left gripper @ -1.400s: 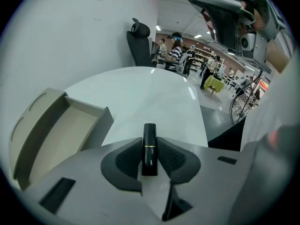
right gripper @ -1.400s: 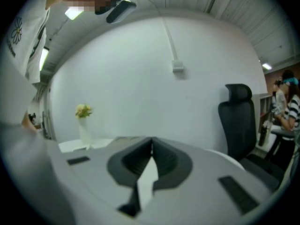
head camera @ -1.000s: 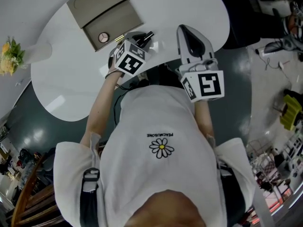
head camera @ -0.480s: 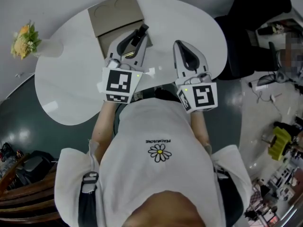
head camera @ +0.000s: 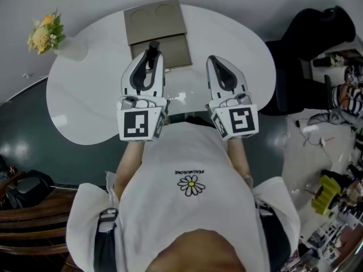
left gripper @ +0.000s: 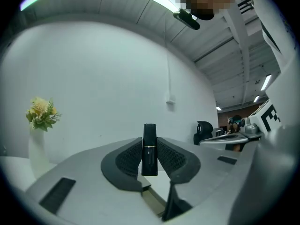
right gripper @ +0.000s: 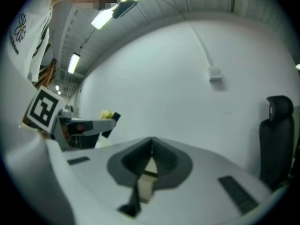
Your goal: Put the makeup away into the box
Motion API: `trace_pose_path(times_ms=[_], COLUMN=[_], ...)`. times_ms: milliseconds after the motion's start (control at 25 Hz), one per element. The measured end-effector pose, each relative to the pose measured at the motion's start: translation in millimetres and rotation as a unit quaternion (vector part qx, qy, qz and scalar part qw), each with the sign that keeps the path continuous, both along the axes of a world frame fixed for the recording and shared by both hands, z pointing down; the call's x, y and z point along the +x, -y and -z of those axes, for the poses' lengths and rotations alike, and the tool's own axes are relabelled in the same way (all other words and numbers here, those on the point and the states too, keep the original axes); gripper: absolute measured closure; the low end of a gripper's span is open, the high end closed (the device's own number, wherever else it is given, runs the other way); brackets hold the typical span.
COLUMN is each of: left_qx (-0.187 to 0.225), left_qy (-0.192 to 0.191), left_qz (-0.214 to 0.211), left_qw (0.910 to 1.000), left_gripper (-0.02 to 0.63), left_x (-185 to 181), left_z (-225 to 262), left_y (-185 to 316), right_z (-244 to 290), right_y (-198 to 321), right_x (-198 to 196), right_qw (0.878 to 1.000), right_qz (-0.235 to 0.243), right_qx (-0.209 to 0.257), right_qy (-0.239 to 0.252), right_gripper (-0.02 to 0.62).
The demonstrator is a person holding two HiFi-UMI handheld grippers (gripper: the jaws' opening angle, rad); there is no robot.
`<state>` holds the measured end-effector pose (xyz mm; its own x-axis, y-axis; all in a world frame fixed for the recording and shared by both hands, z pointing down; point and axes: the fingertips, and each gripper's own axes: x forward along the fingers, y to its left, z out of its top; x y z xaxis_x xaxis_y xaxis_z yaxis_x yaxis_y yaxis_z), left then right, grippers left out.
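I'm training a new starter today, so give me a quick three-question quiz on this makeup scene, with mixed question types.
1. True or false: the right tool grips a makeup item.
2. What does the left tool hold? A) a black tube with a gold band; B) a round compact; C) a brush.
3. Fill in: the open box lies on the white table, and in the head view the flowers stand to the box's ____.

Key: 1 false, its jaws are together with nothing between them. 2 A. 3 left.
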<state>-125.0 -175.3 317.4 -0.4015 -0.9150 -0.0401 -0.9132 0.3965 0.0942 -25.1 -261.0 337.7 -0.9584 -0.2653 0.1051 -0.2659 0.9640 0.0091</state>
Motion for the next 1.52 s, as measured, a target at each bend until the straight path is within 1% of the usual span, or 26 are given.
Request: trace_pose_path(times_ms=[280,400,520,600,720,760,840,880,960,1080,1200,1280,1440,1520], left_qx=[-0.002,-0.015,-0.050,-0.082,-0.116,-0.127,-0.159,-0.179,-0.224,-0.293,-0.358,-0.393,-0.443,-0.466], left_qy=[0.005,0.014,0.039,0.055,0.085,0.090,0.086,0.081,0.072,0.062,0.057,0.057,0.052,0.041], left_qz=[0.014,0.006,-0.031,-0.061,-0.101,-0.114,-0.141,-0.157,-0.189,-0.234,-0.272,-0.297,-0.349,-0.381], left_qw=[0.9999,0.9998,0.9975,0.9932,0.9844,0.9812,0.9733,0.9679,0.9534,0.9250,0.8912,0.8682,0.8241,0.7971], left_gripper=[0.497,0.497,0.497,0.497,0.497,0.497,0.497,0.497,0.497,0.497,0.497,0.497,0.497,0.497], left_x=[-9.4,-12.7,-13.7,-12.2,-10.4,-9.3,-6.2,-4.2,0.4,5.0,4.4,4.2,6.4,10.9], left_z=[1.6,-3.5,-15.5,-25.3,-40.9,-48.3,-70.1,-83.8,-114.1,-162.1,-204.9,-227.2,-262.1,-274.1], left_y=[-5.6,-2.5,12.0,24.5,44.2,50.7,62.6,68.3,78.8,89.1,93.9,95.3,94.9,92.9], right_z=[-4.3,-6.0,-10.1,-13.2,-16.0,-17.1,-20.2,-22.1,-26.3,-32.8,-39.0,-44.4,-55.8,-60.0], right_y=[-2.6,-2.1,-0.2,1.6,5.5,7.2,11.0,13.2,17.3,22.0,25.9,28.1,34.1,38.5], right_x=[-1.6,-2.2,-1.7,0.5,4.3,5.9,8.9,10.3,12.7,16.4,19.6,22.5,31.4,36.5], right_qw=[1.000,1.000,1.000,1.000,1.000,1.000,0.999,0.999,0.999,0.998,0.997,0.997,0.995,0.994], right_qz=[0.006,0.005,0.001,-0.002,-0.009,-0.011,-0.017,-0.021,-0.027,-0.034,-0.039,-0.043,-0.056,-0.063], right_qx=[-0.005,-0.007,-0.012,-0.015,-0.018,-0.020,-0.027,-0.032,-0.039,-0.048,-0.057,-0.063,-0.078,-0.082], right_qy=[-0.003,-0.002,-0.006,-0.010,-0.011,-0.011,-0.012,-0.013,-0.015,-0.020,-0.024,-0.027,-0.033,-0.036], right_gripper=[0.566,0.566,0.566,0.566,0.566,0.566,0.566,0.566,0.566,0.566,0.566,0.566,0.566,0.566])
